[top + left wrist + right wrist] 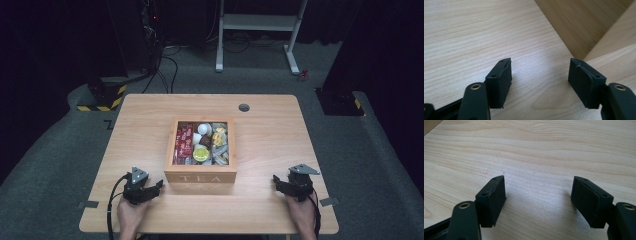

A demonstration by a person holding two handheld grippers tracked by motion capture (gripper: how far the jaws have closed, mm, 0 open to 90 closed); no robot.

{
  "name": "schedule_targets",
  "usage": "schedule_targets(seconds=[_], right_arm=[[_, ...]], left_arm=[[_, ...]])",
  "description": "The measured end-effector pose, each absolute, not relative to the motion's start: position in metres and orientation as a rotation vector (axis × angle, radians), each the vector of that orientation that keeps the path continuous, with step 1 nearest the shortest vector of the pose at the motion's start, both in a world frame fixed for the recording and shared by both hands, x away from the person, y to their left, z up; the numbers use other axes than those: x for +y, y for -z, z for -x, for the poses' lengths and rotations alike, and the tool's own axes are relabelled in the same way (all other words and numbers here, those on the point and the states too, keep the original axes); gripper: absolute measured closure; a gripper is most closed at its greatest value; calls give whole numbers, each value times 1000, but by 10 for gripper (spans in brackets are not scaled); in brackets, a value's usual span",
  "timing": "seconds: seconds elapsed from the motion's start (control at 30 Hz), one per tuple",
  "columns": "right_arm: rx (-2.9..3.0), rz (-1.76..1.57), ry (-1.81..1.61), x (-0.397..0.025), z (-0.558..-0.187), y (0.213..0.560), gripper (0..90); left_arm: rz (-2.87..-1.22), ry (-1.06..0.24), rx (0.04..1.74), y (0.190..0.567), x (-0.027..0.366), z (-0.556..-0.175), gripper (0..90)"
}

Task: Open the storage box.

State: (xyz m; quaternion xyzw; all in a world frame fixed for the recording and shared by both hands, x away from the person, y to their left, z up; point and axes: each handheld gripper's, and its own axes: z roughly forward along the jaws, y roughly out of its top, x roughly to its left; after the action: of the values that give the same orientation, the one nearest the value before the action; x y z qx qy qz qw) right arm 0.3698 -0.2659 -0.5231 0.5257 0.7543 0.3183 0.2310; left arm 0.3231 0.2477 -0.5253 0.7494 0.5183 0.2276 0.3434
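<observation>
A wooden box marked TEA [200,176] stands open in the middle of the table, packed with red packets [184,140], a yellow-green round tin [201,153] and several small wrapped items. My left gripper [159,186] rests on the table just left of the box's front corner, jaws open and empty. In the left gripper view its fingertips [499,81] frame bare wood, with the box's side wall [579,22] ahead at the upper right. My right gripper [276,181] rests right of the box, open and empty, and its own view has its fingertips [589,200] over bare wood.
The light wooden table [270,130] has a round cable hole [244,107] near its far edge. Beyond it on the grey floor stand a white desk frame [260,30], black equipment with cables [150,35] and a yellow-black striped base [102,97].
</observation>
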Motion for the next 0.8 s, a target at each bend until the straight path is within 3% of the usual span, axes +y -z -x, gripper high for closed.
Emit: schedule_targets(seconds=[0.23,0.4,0.8], right_arm=[[2074,-1446,-875,-266,-370,523,278],[2074,-1445,-875,-266,-370,523,278],[2074,-1445,-875,-266,-370,523,278]], left_arm=[[-1963,-545,1317,524,245,-320,387],[-1951,-488,1314,522,246,-319,353],[-1985,-463,1224,518,233,-307,388]])
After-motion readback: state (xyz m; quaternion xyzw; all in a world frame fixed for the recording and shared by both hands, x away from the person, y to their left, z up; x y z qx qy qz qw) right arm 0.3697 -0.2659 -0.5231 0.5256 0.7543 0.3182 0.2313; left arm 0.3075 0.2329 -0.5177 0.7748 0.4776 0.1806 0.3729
